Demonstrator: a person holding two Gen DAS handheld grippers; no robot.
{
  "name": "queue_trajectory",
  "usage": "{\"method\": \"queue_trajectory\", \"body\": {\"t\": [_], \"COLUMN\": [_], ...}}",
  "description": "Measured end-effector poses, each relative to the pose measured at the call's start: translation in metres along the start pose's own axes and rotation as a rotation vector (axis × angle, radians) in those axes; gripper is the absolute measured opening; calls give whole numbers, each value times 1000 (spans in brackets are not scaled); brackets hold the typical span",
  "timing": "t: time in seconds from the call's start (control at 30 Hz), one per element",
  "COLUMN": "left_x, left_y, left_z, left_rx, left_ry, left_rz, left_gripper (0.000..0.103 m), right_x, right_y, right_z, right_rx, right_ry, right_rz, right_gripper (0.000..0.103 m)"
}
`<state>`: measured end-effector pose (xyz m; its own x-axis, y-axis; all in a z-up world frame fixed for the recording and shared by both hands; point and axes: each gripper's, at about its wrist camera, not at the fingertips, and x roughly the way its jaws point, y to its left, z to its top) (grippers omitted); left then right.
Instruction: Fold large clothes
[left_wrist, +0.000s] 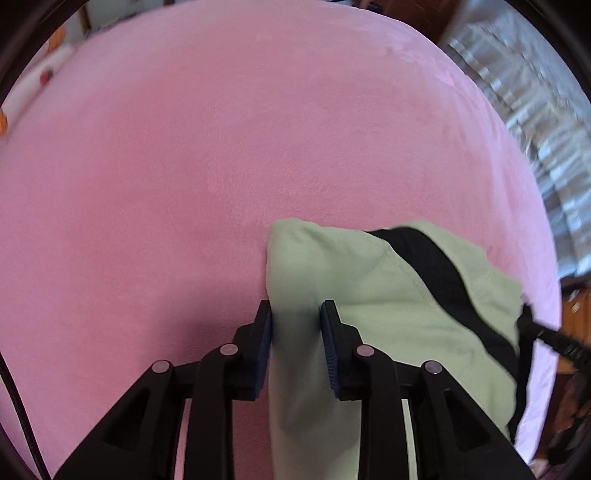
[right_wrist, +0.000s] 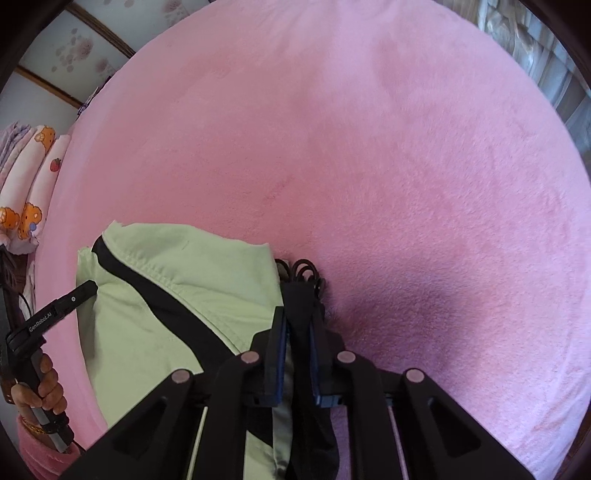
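The pale green garment (left_wrist: 388, 295) with a black band (left_wrist: 439, 273) lies bunched on the pink blanket (left_wrist: 221, 147), near its close edge. The left tongs (left_wrist: 296, 314) are clamped on a fold of the green cloth, which runs between the blue pads (left_wrist: 328, 347) and touches both. The right tongs (right_wrist: 297, 325) are nearly together, clamped on the garment's black edge beside a tangle of black cord loops (right_wrist: 303, 269). In the right wrist view the other tool's finger bears the white lettering "GenRobot.AI" (right_wrist: 40, 323), and a hand (right_wrist: 44, 384) grips its handle above a pink sleeve. Folded printed bedding (right_wrist: 29, 184) with bear and strawberry motifs lies at the blanket's left edge. A patterned wall panel (right_wrist: 74, 48) stands behind.
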<state>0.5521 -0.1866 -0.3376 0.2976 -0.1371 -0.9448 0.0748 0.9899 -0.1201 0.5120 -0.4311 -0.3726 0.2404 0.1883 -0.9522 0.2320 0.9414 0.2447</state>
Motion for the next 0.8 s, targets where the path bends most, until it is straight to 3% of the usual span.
{"method": "queue_trajectory", "body": {"t": [0.1, 0.2, 0.23, 0.33, 0.43, 0.53, 0.63, 0.7, 0.77, 0.8], "left_x": [-25, -41, -43, -41, -29, -19, -1, 5, 14, 17], "left_y": [-18, -32, -39, -55, -66, -70, -70, -64, -62, -61], "left_z": [-3, -7, -8, -12, -16, -20, -22, -32, -41, -46], "left_rx": [52, 54, 58, 51, 52, 44, 11, -8, -22, -19], "left_ry": [-40, -65, -63, -45, -6, 24, 66, 89, 116, 118], "left_rz": [12, -77, -134, -192, -220, -227, -249, -266, -274, -271], "left_gripper": [31, 55, 56, 56, 56, 56, 56, 56, 54, 49], "right_x": [-20, -35, -37, -46, -61, -68, -60, -51, -37, -29], "right_y": [10, 27, 32, 42, 45, 43, 48, 54, 59, 60], "right_z": [0, -4, -5, -6, -11, -12, -15, -19, -24, -27], "right_rx": [-15, -47, -58, -73, -55, -40, -83, -104, -110, -105], "right_ry": [-35, -64, -70, -95, -141, -149, -96, -61, -19, 10], "right_rz": [4, 1, 5, -22, -39, 58, 157, 206, 262, 282], "right_gripper": [15, 16, 18, 21, 42, 43, 43, 39, 5, 2]}}
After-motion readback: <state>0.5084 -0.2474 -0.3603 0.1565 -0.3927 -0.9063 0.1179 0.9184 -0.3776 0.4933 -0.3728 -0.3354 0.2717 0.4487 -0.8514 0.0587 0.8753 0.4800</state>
